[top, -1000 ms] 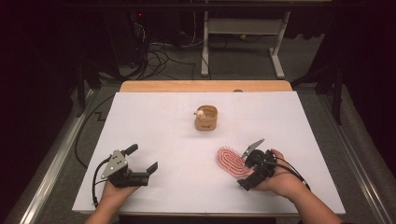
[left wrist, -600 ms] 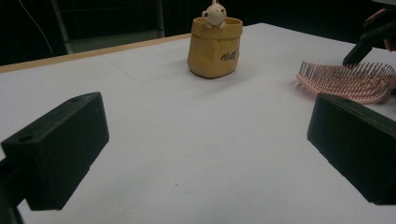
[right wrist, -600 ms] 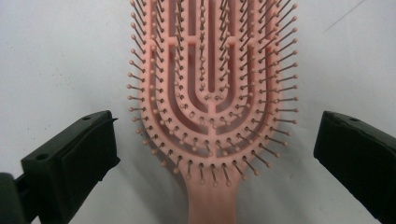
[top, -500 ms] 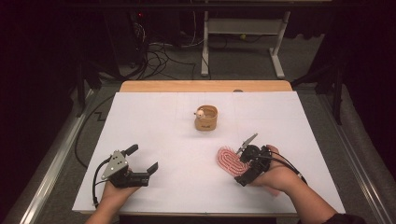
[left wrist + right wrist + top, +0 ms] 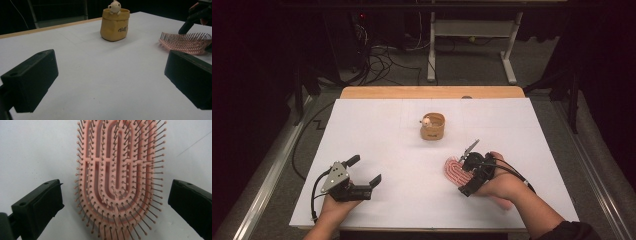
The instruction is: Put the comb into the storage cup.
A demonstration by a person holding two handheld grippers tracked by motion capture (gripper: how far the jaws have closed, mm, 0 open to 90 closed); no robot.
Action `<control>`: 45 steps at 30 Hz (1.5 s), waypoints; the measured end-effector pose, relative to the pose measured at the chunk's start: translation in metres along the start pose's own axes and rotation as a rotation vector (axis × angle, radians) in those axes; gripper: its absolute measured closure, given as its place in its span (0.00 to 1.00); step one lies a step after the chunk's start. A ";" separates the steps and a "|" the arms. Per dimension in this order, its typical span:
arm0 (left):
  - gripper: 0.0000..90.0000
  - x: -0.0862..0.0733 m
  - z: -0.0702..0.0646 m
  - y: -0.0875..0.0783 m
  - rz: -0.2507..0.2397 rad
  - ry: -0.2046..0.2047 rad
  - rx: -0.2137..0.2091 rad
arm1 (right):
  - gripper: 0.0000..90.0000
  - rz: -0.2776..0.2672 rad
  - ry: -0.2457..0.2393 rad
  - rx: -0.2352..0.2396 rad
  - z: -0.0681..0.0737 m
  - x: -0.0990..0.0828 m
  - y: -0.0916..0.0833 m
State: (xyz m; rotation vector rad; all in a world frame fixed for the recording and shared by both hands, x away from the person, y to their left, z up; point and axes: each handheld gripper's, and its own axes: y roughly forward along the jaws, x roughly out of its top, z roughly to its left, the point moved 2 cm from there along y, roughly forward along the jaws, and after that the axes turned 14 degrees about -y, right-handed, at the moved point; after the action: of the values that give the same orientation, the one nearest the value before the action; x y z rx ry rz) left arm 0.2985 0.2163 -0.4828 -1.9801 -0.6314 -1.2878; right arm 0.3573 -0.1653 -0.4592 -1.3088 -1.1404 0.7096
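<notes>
We work at a broad white-topped bench (image 5: 412,200) with a strip of pale wood along its far edge. Near its front-left corner our left hand (image 5: 334,209) rests with the left hand-held gripper (image 5: 365,170), its black jaws spread wide and nothing between them; in the left gripper view they frame bare white surface. At the front-right our right hand (image 5: 502,187) brings the right hand-held gripper (image 5: 470,169) down over the flat pink plastic hairbrush with its oval, slotted bristle pad (image 5: 456,170). In the right gripper view its jaws stand wide apart, one on each side of the brush head (image 5: 117,177), with clear gaps on both sides, so they grip nothing; whether any part of the tool touches the brush lower down we cannot tell, since the handle end is hidden beneath it.

The brush lies flat on the bench, bristles up, right of centre and toward the front. In the high view its long axis appears to run from the front toward the far side, the rounded tip pointing away from us.

Well beyond it, near the middle of the bench, stands a small tan sack-shaped pot with a little pale figure peeking over its rim (image 5: 432,127), upright and apart from everything else.
</notes>
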 end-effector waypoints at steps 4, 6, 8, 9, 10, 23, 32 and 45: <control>0.00 0.000 0.000 0.000 0.001 -0.001 0.001 | 0.00 0.004 -0.010 0.001 0.000 0.003 0.002; 0.00 0.000 0.000 0.000 0.000 0.000 -0.002 | 0.00 0.013 -0.012 0.002 0.000 0.004 0.004; 0.00 0.000 0.000 0.000 -0.001 0.002 -0.002 | 0.01 0.012 -0.012 0.001 -0.001 0.006 0.005; 0.00 0.000 0.000 0.000 0.000 0.001 -0.001 | 0.01 0.016 -0.016 0.005 -0.001 0.006 0.005; 0.00 0.000 0.000 0.000 0.000 0.001 -0.001 | 0.01 0.016 -0.016 0.005 -0.001 0.006 0.005; 0.00 0.000 0.001 0.000 -0.001 0.000 -0.002 | 0.07 0.030 -0.036 0.012 -0.005 0.019 0.009; 0.00 0.000 0.001 0.000 -0.006 0.000 -0.003 | 0.11 0.058 -0.034 0.021 -0.006 0.023 0.014; 0.00 0.001 0.002 0.000 -0.006 0.000 -0.002 | 0.20 0.079 -0.021 0.034 -0.010 0.026 0.013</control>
State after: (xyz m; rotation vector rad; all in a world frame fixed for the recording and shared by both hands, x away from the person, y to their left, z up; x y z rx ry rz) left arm 0.2999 0.2172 -0.4828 -1.9809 -0.6371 -1.2930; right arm 0.3777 -0.1426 -0.4641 -1.3267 -1.0934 0.7991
